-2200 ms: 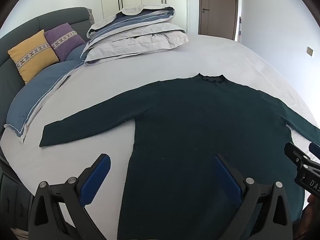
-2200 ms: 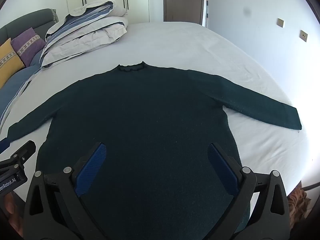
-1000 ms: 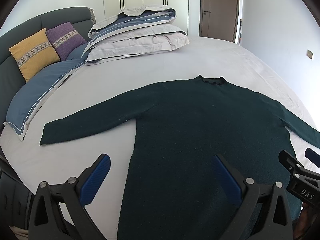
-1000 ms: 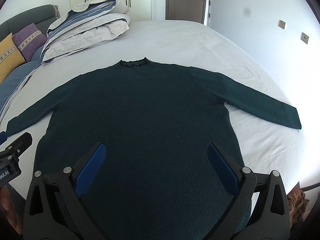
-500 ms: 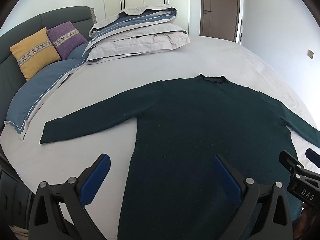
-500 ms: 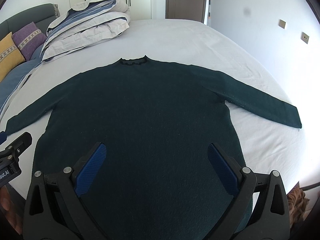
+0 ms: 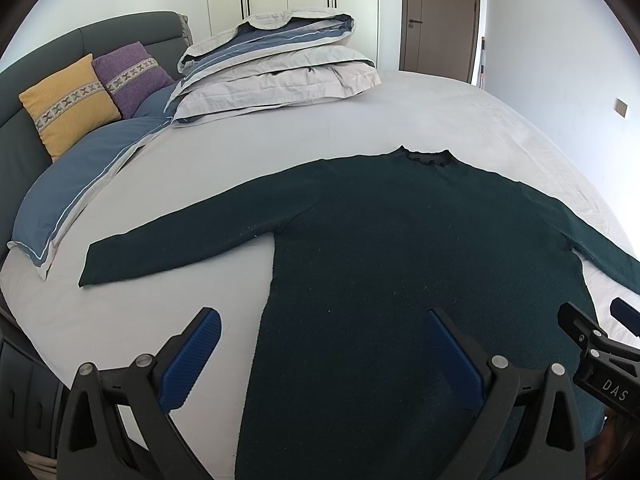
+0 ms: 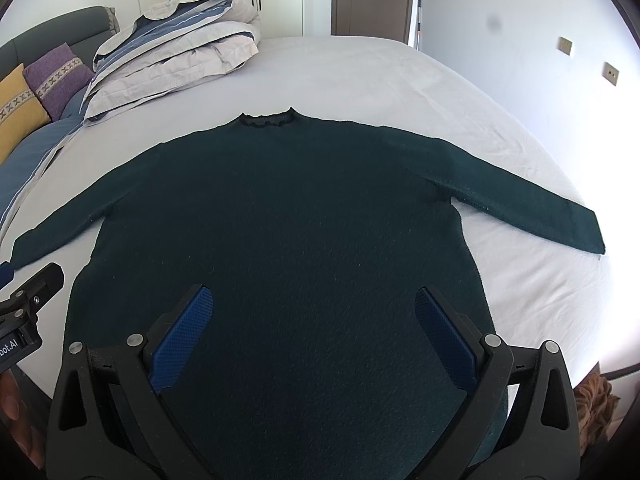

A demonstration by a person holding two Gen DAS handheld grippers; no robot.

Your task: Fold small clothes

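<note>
A dark green long-sleeved sweater point(image 7: 420, 248) point(image 8: 288, 216) lies flat on the pale bed sheet point(image 7: 320, 136), collar away from me and both sleeves spread out sideways. My left gripper point(image 7: 320, 324) hovers open above the sweater's lower left edge, holding nothing. Over the lower middle of the sweater, my right gripper point(image 8: 310, 304) is open too and empty. Each gripper shows at the edge of the other's view. The sweater's hem is hidden under the gripper frames.
A folded duvet pile point(image 7: 276, 64) point(image 8: 180, 48) sits at the back left of the bed. Yellow point(image 7: 68, 100) and purple point(image 7: 132, 76) cushions and a blue pillow point(image 7: 76, 176) lie by the dark headboard. A brown door point(image 7: 440, 12) stands behind; the bed's near edge point(image 8: 576, 360) drops off at right.
Both views have shifted only slightly; the sweater lies as before and both grippers stay open.
</note>
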